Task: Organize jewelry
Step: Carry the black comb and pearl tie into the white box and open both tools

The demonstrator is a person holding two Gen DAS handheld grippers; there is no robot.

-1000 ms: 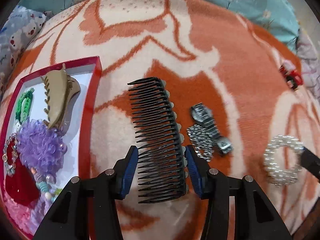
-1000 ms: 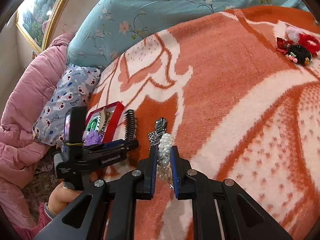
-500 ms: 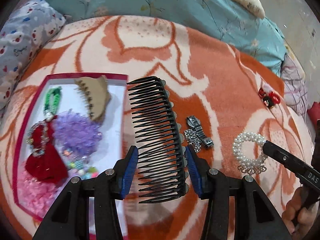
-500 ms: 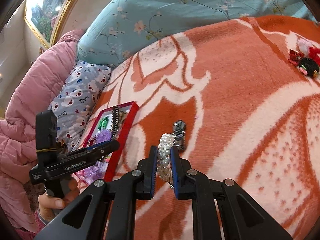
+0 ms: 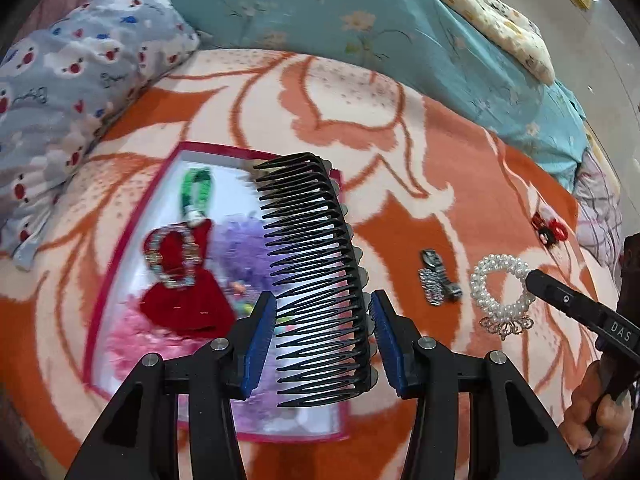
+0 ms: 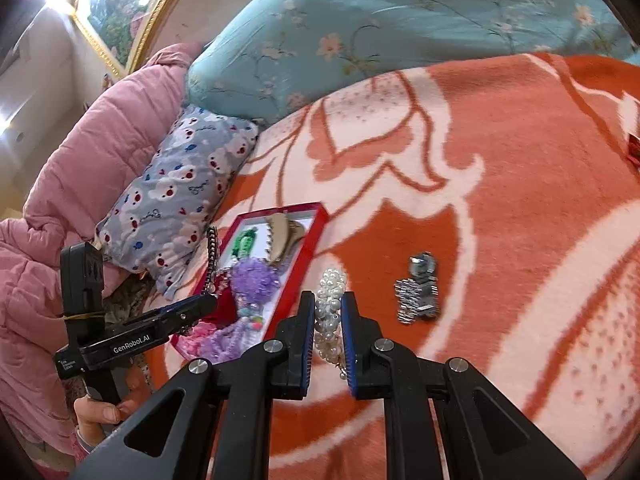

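My left gripper (image 5: 322, 340) is shut on a black hair comb (image 5: 316, 272) and holds it above the red-rimmed tray (image 5: 132, 224), which holds a red pouch with a bracelet (image 5: 180, 280), a green hair tie (image 5: 196, 188) and a purple scrunchie (image 5: 240, 240). My right gripper (image 6: 327, 332) is shut on a white pearl bracelet (image 6: 330, 312), lifted just right of the tray (image 6: 308, 252). The bracelet also shows in the left wrist view (image 5: 502, 292). The tray also holds a beige claw clip (image 6: 282, 236).
A silver watch-like chain (image 6: 418, 290) lies on the orange blanket (image 6: 500, 200), also in the left wrist view (image 5: 436, 280). A red and black hair clip (image 5: 548, 230) lies far right. A printed pillow (image 6: 176, 196), teal quilt (image 6: 400, 28) and pink duvet (image 6: 60, 184) border the blanket.
My left gripper has carried the comb leftward from beside the tray to above it. My right gripper, still holding the pearl bracelet, has moved toward the tray.
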